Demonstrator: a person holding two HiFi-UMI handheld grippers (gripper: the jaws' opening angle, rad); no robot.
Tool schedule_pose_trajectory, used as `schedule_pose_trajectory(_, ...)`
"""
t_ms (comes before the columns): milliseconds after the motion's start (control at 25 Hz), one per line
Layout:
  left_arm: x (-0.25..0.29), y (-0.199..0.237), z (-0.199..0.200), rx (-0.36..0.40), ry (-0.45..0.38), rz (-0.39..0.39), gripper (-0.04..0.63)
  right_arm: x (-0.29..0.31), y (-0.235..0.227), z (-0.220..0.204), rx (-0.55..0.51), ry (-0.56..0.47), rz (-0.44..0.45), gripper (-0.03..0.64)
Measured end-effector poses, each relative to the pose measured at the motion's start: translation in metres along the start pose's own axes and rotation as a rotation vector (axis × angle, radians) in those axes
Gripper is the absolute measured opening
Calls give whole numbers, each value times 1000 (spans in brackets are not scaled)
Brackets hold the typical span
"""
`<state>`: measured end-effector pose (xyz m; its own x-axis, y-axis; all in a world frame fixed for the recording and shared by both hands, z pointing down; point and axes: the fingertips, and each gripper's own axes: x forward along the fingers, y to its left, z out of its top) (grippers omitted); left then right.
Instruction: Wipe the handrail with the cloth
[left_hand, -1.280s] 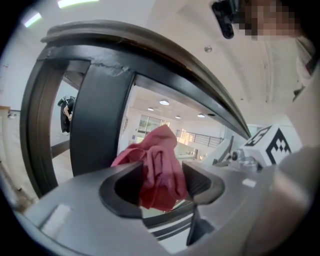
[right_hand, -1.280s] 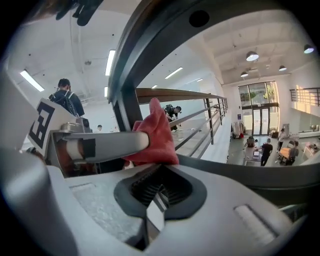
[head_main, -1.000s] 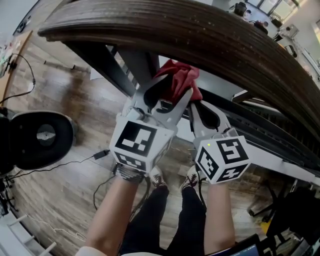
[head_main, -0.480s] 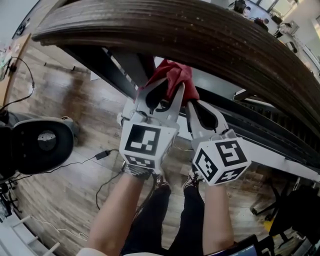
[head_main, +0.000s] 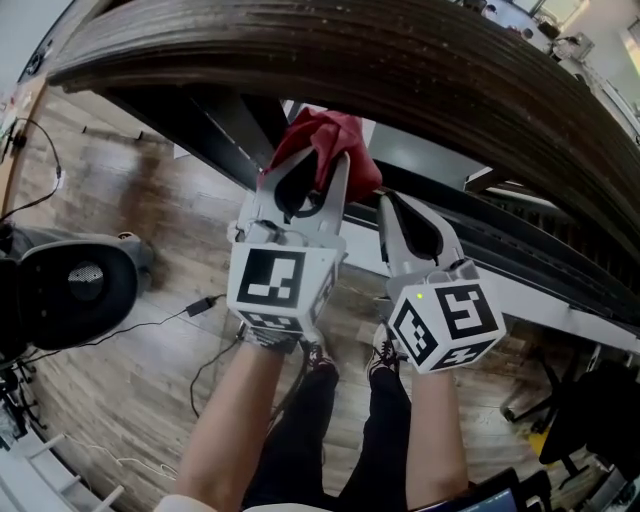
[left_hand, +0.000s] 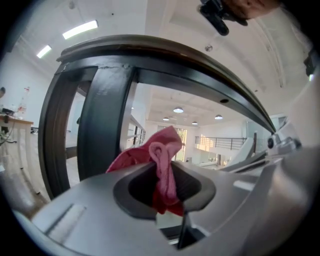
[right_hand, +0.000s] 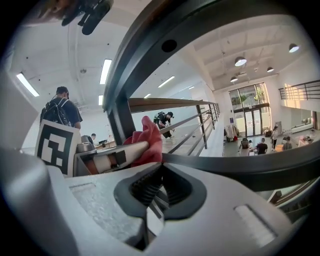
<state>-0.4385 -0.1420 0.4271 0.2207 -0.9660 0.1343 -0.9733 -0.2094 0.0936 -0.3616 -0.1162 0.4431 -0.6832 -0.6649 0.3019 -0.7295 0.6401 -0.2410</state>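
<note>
One grip made, wiping seemingly not begun: the left hand-held gripper (head_main: 308, 168), jaws just closing, pinches the red cloth (head_main: 325, 132) just under the wooden handrail (head_main: 400, 60); the right hand-held gripper (head_main: 386, 202) is closed, empty.

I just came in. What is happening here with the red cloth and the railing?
A person holds a gripper in each hand under a dark wooden handrail. The left gripper has the red cloth between its jaws, which have just been closing on it, up near the rail's underside. The right gripper is beside it, jaws together and empty.
</note>
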Motion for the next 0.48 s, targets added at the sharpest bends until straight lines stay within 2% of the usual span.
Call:
schedule_pose_trajectory(200,0,-2,0,11,7,7,87,-24,-15,10,-16,-70,-72,4)
schedule_pose_trajectory(480,6,-45,-1,47,21,-39,87,-50,-48,27,-72,-127,-175,3)
